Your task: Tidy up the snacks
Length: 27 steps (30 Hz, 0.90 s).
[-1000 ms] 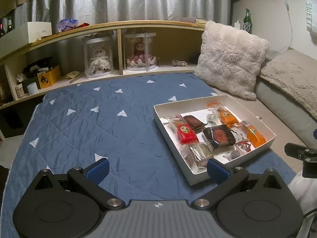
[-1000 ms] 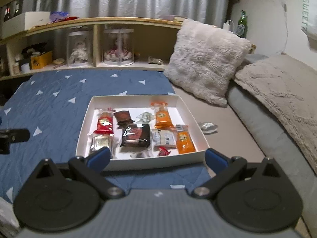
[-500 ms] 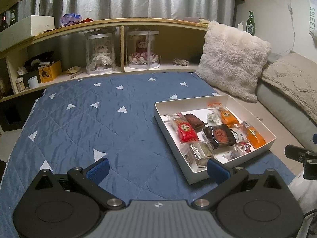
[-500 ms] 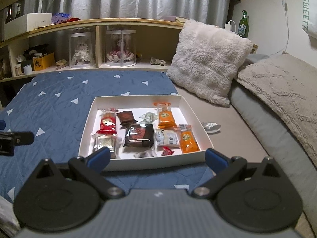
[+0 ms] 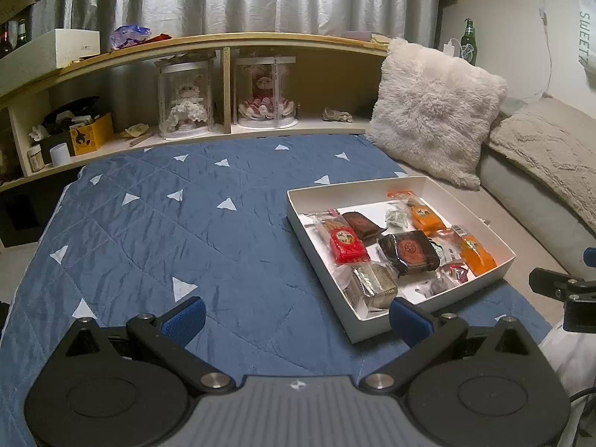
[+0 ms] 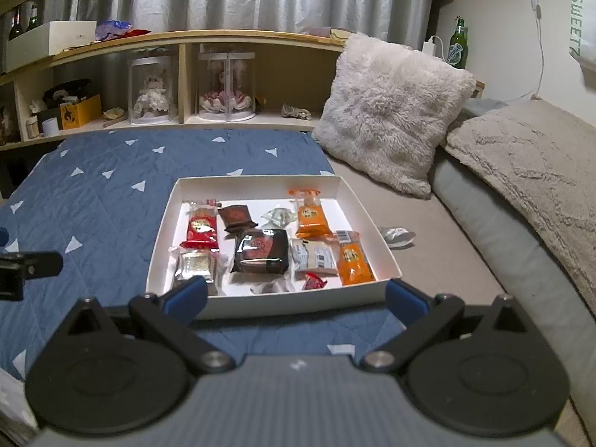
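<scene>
A white box (image 6: 257, 182) lies on the blue quilt and holds several wrapped snacks: a red pack (image 6: 201, 228), a dark square pack (image 6: 261, 251), two orange packs (image 6: 312, 218) and a silver pack (image 6: 194, 265). The box also shows in the left wrist view (image 5: 354, 189). A loose silver wrapper (image 6: 398, 234) lies on the beige sheet right of the box. My right gripper (image 6: 296, 296) is open and empty just before the box's near wall. My left gripper (image 5: 297, 318) is open and empty over the quilt, left of the box.
The blue quilt (image 5: 167, 223) spreads left of the box. A fluffy pillow (image 6: 391, 111) and a beige blanket (image 6: 529, 171) lie at the right. A wooden shelf (image 5: 223, 43) with two doll cases stands behind the bed.
Both grippers have tilted or drawn back slightly, so the shelf and pillow sit a little lower in view. The snacks and box have not moved.
</scene>
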Tool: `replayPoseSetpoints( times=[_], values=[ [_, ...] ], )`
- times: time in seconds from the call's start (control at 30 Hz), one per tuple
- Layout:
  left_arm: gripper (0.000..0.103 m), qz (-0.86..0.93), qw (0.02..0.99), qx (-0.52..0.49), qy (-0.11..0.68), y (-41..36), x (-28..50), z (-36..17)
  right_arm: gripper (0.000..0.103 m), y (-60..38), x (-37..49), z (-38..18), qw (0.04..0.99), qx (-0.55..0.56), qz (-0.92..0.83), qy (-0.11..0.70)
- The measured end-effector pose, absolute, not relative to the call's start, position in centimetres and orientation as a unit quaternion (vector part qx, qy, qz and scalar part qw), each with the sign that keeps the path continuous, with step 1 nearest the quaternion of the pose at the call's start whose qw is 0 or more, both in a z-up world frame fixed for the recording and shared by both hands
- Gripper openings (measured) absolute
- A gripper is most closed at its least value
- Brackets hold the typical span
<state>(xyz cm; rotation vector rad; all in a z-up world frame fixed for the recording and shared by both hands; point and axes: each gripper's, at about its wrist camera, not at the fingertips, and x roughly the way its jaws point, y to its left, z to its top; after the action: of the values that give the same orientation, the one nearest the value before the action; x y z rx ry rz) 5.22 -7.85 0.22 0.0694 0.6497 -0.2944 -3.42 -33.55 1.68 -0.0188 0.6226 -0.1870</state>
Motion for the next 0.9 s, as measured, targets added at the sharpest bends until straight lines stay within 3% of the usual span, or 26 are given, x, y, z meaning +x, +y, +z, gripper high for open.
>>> replayPoseSetpoints(
  times=[0.9],
  values=[
    [0.103,-0.145,0.936,0.034,0.318,-7.75,5.23,0.12,0.102,-33.26,-3.51,1.55,0.947,-0.004,-0.093,0.309]
  ],
)
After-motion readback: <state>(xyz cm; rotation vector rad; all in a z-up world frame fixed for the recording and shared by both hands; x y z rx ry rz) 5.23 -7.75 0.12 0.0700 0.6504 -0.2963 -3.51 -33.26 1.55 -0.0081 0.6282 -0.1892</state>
